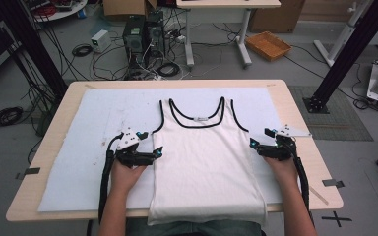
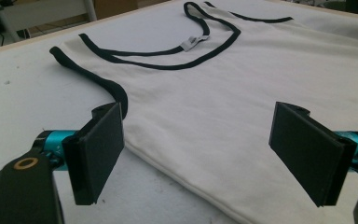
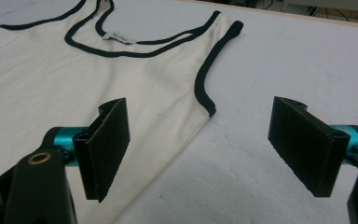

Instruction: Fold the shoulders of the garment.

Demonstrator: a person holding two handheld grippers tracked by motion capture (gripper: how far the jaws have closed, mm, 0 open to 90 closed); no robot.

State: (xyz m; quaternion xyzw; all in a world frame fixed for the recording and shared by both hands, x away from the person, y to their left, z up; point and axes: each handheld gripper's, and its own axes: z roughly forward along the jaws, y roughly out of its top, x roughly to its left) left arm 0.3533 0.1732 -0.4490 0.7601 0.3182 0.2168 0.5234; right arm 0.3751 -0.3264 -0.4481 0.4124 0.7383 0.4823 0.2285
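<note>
A white tank top [image 1: 204,157] with black trim lies flat on a pale mat [image 1: 83,147] that covers most of the tabletop [image 1: 295,105]. Its straps point toward the far edge, and its hem hangs slightly over the near edge, at the middle.

The high view shows both hands at once. The left gripper [image 1: 157,151] sits at the shirt's left side seam and the right gripper [image 1: 252,144] at its right side seam, each just below an armhole.

The left gripper view adds that this gripper [image 2: 196,156] has its jaws spread wide, straddling the shirt's side edge, with nothing between them. It also shows the small neck label [image 2: 192,42].

The right gripper view shows the same for the other side: that gripper [image 3: 209,149] is wide apart and empty, one jaw over the fabric, the other over bare mat.
</note>
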